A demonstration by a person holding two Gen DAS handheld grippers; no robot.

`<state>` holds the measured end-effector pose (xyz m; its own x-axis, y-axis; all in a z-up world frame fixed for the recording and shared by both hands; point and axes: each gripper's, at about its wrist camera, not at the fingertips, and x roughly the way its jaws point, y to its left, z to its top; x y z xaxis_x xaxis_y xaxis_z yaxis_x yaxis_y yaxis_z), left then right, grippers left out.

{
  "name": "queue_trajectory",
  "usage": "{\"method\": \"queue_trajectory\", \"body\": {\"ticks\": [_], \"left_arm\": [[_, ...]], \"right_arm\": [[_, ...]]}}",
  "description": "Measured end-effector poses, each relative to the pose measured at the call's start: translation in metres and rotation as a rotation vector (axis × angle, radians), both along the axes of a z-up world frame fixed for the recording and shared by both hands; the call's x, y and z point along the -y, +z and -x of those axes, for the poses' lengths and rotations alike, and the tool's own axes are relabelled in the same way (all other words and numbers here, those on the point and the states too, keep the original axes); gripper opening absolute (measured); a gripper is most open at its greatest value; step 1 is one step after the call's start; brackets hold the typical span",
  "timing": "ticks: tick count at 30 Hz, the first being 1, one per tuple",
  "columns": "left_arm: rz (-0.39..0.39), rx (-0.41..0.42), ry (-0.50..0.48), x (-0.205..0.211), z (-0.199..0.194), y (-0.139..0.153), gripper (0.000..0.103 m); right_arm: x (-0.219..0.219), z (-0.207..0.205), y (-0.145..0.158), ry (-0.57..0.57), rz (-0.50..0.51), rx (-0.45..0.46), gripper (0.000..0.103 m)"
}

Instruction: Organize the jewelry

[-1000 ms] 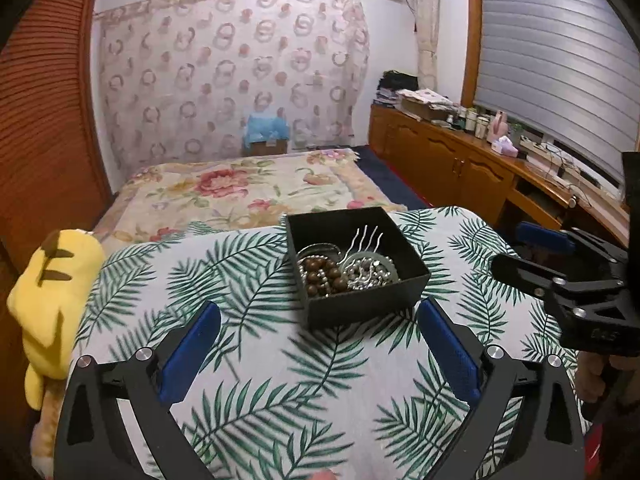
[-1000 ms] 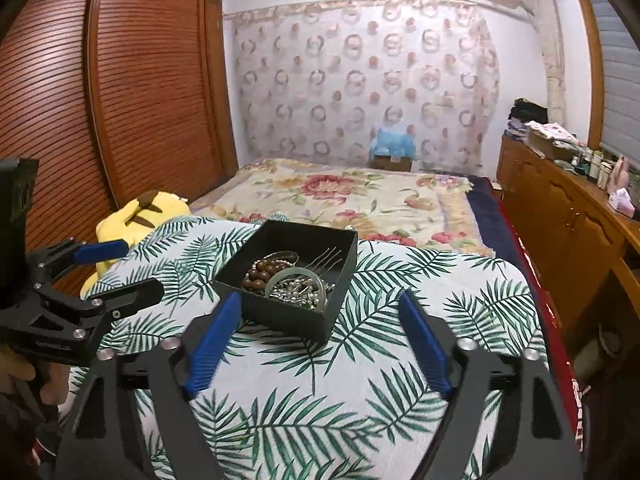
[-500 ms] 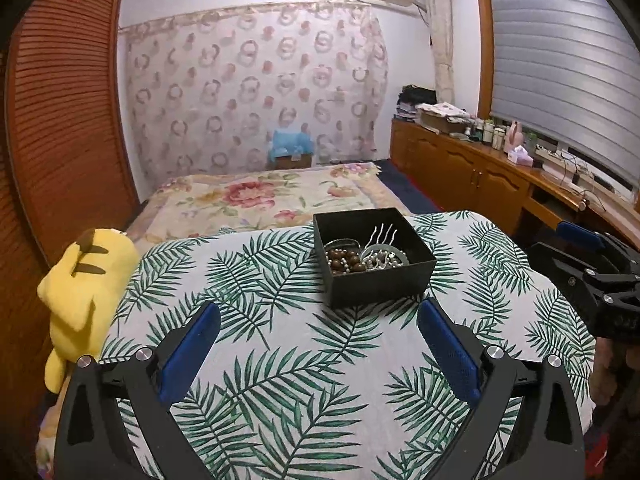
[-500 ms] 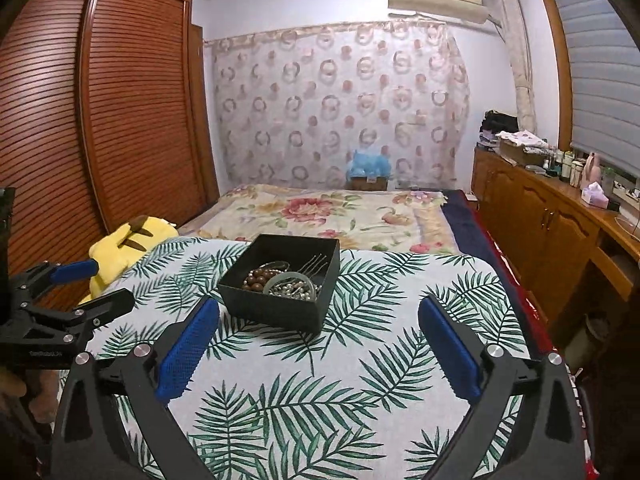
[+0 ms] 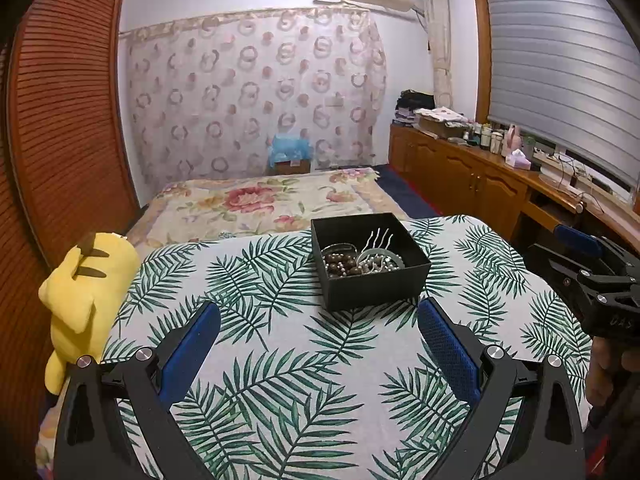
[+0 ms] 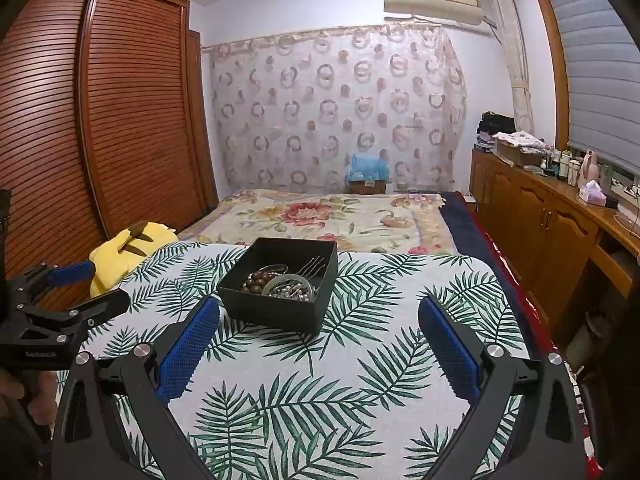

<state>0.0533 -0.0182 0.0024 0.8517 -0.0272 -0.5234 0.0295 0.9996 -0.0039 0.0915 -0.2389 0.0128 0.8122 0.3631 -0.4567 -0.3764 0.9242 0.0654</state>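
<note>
A black open box (image 5: 372,284) stands on the palm-leaf tablecloth (image 5: 280,360). It holds a brown bead bracelet (image 5: 340,266), a silver hair comb (image 5: 378,240) and silvery pieces. It also shows in the right wrist view (image 6: 276,308), with the beads (image 6: 256,280) and a pale bangle (image 6: 286,282) inside. My left gripper (image 5: 318,344) is open and empty, short of the box. My right gripper (image 6: 318,344) is open and empty, also short of it. Each gripper shows at the edge of the other's view, the right (image 5: 592,276) and the left (image 6: 52,304).
A yellow plush toy (image 5: 84,292) lies at the table's left edge. A flowered bed (image 5: 260,204) is behind the table. Wooden cabinets with clutter (image 5: 480,176) run along the right wall. A slatted wardrobe (image 6: 100,120) stands on the left.
Both grippers have drawn back and lifted from the box, so it looks smaller and farther. Both stay open and empty.
</note>
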Motion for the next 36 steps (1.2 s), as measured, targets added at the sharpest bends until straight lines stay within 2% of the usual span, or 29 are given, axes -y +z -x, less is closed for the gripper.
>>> {"method": "queue_trajectory", "body": {"ticks": [36], "left_arm": [[0.005,0.020,0.002,0.0027,0.0078,0.0013,0.095]], "right_arm": [[-0.0009,0.0053,0.0001,-0.005,0.008,0.001,0.100]]}}
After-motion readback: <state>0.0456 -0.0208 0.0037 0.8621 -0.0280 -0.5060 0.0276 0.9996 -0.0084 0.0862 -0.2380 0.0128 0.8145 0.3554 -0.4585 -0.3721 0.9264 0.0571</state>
